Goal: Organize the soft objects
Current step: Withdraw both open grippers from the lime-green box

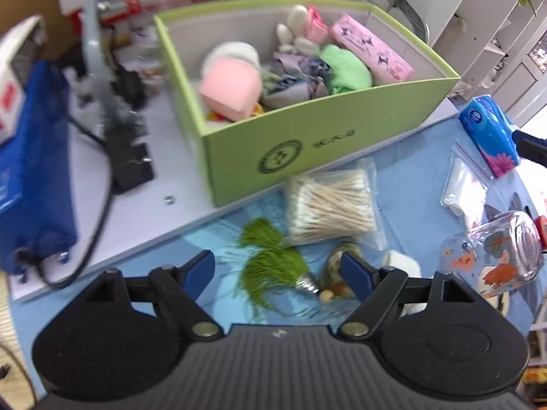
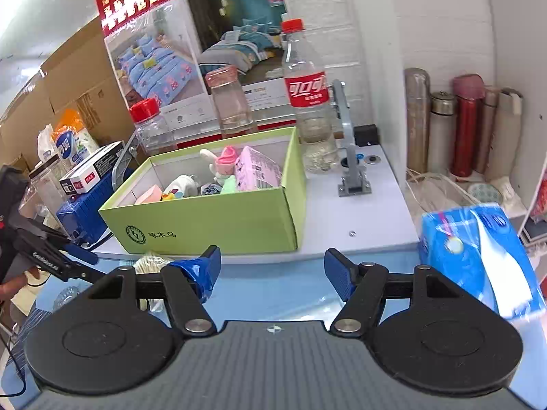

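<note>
Left wrist view: left gripper (image 1: 277,271) hangs over the blue mat (image 1: 410,184), fingers spread wide, nothing between them. Under the gap lies a green tassel (image 1: 273,266) with a silver cap, and just beside the right finger a small patterned item I cannot make out. Past the tassel, a clear bag of cotton swabs (image 1: 330,208) lies at the mat's far edge, touching the front wall of the green box (image 1: 307,143). The box stands on the white bench (image 1: 143,205). Inside it: a pink sponge block (image 1: 230,90) near the left wall, a green cloth (image 1: 347,70), a pink tissue pack (image 1: 371,46) along the right wall, a grey-blue fabric bundle between them. To the right on the mat, a blue tissue pack (image 1: 489,133), a clear bag with white contents (image 1: 461,188), and a printed glass jar (image 1: 495,256) lying on its side. A blue case (image 1: 34,184) stands at the bench's left edge. Right wrist view: right gripper (image 2: 272,270) also released, fingers apart, empty, low over the mat (image 2: 273,294). The green box (image 2: 212,218) sits ahead on the bench (image 2: 359,218), the blue tissue pack (image 2: 478,253) at right near the bench's front corner. A cola bottle (image 2: 307,99) stands behind the box's far right corner. The left gripper (image 2: 61,256) shows at the left edge.
</note>
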